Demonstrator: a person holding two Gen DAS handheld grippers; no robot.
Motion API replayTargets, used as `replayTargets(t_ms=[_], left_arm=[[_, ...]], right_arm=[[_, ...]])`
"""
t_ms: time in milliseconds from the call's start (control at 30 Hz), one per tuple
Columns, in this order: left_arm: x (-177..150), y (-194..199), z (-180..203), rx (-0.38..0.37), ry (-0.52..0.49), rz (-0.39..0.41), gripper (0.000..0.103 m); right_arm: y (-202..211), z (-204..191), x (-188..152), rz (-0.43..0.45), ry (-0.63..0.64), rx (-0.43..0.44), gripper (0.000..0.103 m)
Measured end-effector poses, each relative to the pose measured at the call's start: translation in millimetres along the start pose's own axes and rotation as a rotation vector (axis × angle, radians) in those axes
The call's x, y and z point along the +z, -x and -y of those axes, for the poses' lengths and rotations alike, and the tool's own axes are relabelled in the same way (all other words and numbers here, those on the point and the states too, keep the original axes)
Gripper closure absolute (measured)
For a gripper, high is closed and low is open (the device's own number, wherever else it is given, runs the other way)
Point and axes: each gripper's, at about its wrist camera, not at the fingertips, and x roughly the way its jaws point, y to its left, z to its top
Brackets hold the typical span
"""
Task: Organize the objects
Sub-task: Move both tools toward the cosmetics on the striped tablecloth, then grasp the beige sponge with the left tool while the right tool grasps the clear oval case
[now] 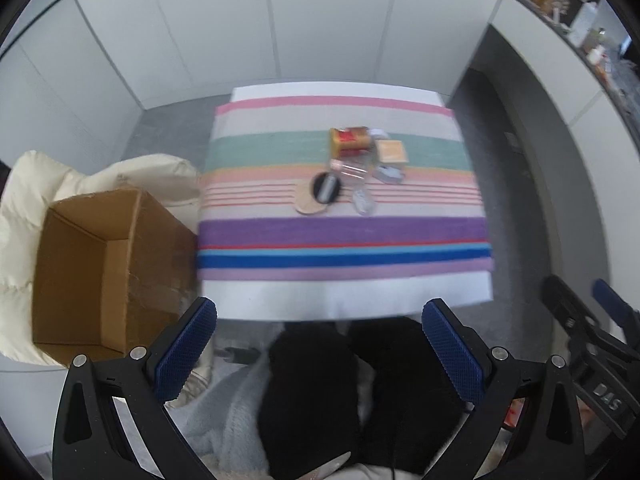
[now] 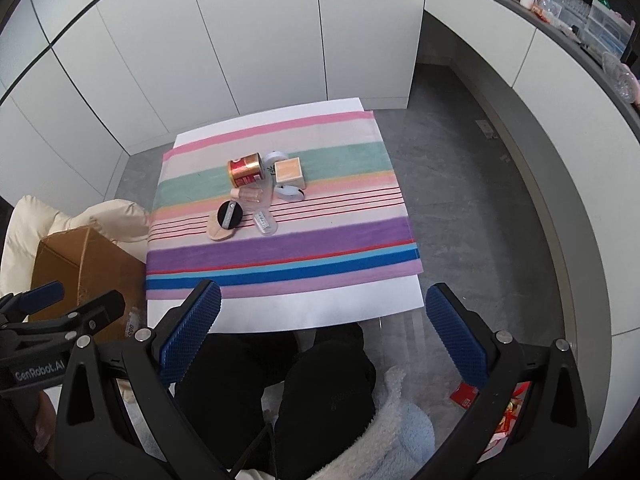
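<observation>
A cluster of small objects lies mid-table on a striped cloth [image 2: 320,240]: a gold and red can [image 2: 245,169] on its side, a tan square box [image 2: 289,171], a clear bottle with pink cap [image 2: 252,195], a black round compact [image 2: 229,214] on a beige puff [image 2: 218,232], a clear small case [image 2: 265,222] and a white flat item [image 2: 291,192]. The can [image 1: 349,141], the box [image 1: 392,151] and the compact [image 1: 326,187] also show in the left wrist view. My left gripper [image 1: 320,344] and right gripper [image 2: 324,328] are both open and empty, held above my lap short of the table's near edge.
An open, empty cardboard box [image 1: 96,272] stands left of the table on a cream padded coat [image 1: 24,192]. White cabinets stand behind the table. A counter [image 2: 560,12] with clutter runs along the right. My knees in black [image 2: 320,380] are below the grippers.
</observation>
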Motion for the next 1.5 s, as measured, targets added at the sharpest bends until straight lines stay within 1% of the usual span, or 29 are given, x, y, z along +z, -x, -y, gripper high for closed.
replayTargets(t_ms=[67, 100, 233, 367, 433, 500, 567, 633, 667, 767, 833, 900, 933, 967, 1000, 1033, 1067, 1133, 1233, 1267, 1300, 1333, 1400, 1433, 1467, 1500], left_arm=[[7.2, -13.7, -0.7, 0.04, 0.012, 0.002, 0.0], [10.3, -21.6, -1.6, 0.04, 0.013, -0.008, 0.0], [20.7, -60.1, -13.0, 0.001, 0.071, -0.057, 0.0], [32.0, -110.1, -24.5, -0.005, 0.119, -0.091, 0.0], [36.7, -130.2, -29.1, -0.01, 0.137, -0.099, 0.0], [42.8, -152.6, -31.8, -0.013, 0.141, -0.116, 0.0], [51.0, -177.8, -31.6, -0.005, 0.126, -0.119, 0.0], [59.1, -197.1, -28.6, 0.004, 0.107, -0.116, 0.0], [63.2, -208.5, -27.2, 0.007, 0.096, -0.114, 0.0], [72.2, -248.0, -25.6, 0.0, 0.072, -0.121, 0.001], [77.7, -276.8, -27.5, 0.0, 0.066, -0.133, 0.002], [79.8, -298.4, -31.0, -0.004, 0.071, -0.149, 0.005], [80.6, -312.2, -33.9, -0.015, 0.08, -0.169, 0.007], [80.9, -319.8, -36.1, -0.027, 0.09, -0.184, 0.008], [80.9, -326.0, -38.4, -0.043, 0.103, -0.194, 0.008], [81.0, -331.1, -40.9, -0.065, 0.118, -0.193, 0.008], [81.2, -333.3, -41.7, -0.071, 0.122, -0.188, 0.008], [81.8, -336.9, -41.7, -0.067, 0.12, -0.171, 0.007], [82.7, -338.7, -37.8, -0.054, 0.102, -0.138, 0.008], [83.8, -340.5, -37.3, -0.031, 0.097, -0.13, 0.006], [85.4, -343.6, -35.1, -0.021, 0.08, -0.128, 0.004], [86.1, -345.7, -32.6, -0.016, 0.069, -0.131, 0.003], [87.2, -347.4, -26.9, -0.014, 0.055, -0.117, 0.003], [87.9, -347.2, -23.7, -0.03, 0.046, -0.097, 0.004], [88.3, -346.7, -21.7, -0.039, 0.042, -0.081, 0.007], [88.4, -344.8, -19.1, -0.047, 0.038, -0.053, 0.011]], right_arm=[[-12.3, 1.5, 4.3, -0.01, 0.0, -0.008, 0.0], [-18.9, 2.5, 6.2, -0.018, -0.005, -0.021, 0.0], [-50.2, 6.0, 15.2, -0.034, -0.021, -0.056, 0.0], [-94.8, 4.2, 25.2, -0.055, -0.008, -0.084, 0.0], [-118.5, 1.1, 29.5, -0.058, 0.018, -0.104, 0.0], [-142.7, -4.6, 33.7, -0.042, 0.071, -0.136, 0.0], [-171.7, -14.6, 36.0, -0.017, 0.169, -0.173, 0.0], [-191.2, -21.2, 36.3, 0.003, 0.227, -0.182, 0.0], [-207.2, -25.2, 35.3, 0.024, 0.258, -0.18, 0.0], [-235.8, -29.8, 36.0, 0.037, 0.282, -0.143, 0.001], [-258.2, -31.0, 37.7, 0.015, 0.26, -0.098, 0.005], [-279.4, -34.7, 36.2, -0.02, 0.24, -0.057, 0.005], [-289.9, -38.3, 34.4, -0.035, 0.237, -0.026, 0.005], [-299.6, -44.3, 32.0, -0.038, 0.243, 0.027, 0.006], [-306.1, -48.8, 29.9, -0.038, 0.248, 0.054, 0.006], [-311.2, -52.6, 28.8, -0.04, 0.253, 0.069, 0.006], [-317.9, -59.2, 27.3, -0.042, 0.265, 0.092, 0.006], [-326.6, -69.5, 25.6, -0.051, 0.288, 0.119, 0.006], [-335.6, -86.2, 25.2, -0.036, 0.305, 0.161, 0.012], [-338.6, -92.4, 24.5, -0.031, 0.317, 0.16, 0.017], [-342.3, -98.6, 23.1, -0.031, 0.334, 0.147, 0.02], [-347.6, -102.9, 22.7, -0.044, 0.342, 0.126, 0.026], [-351.2, -107.6, 19.9, -0.033, 0.35, 0.1, 0.033], [-352.1, -109.9, 18.4, -0.026, 0.358, 0.091, 0.04], [-352.1, -110.7, 17.5, -0.025, 0.354, 0.098, 0.051], [-352.2, -111.2, 16.8, -0.028, 0.348, 0.098, 0.057]])
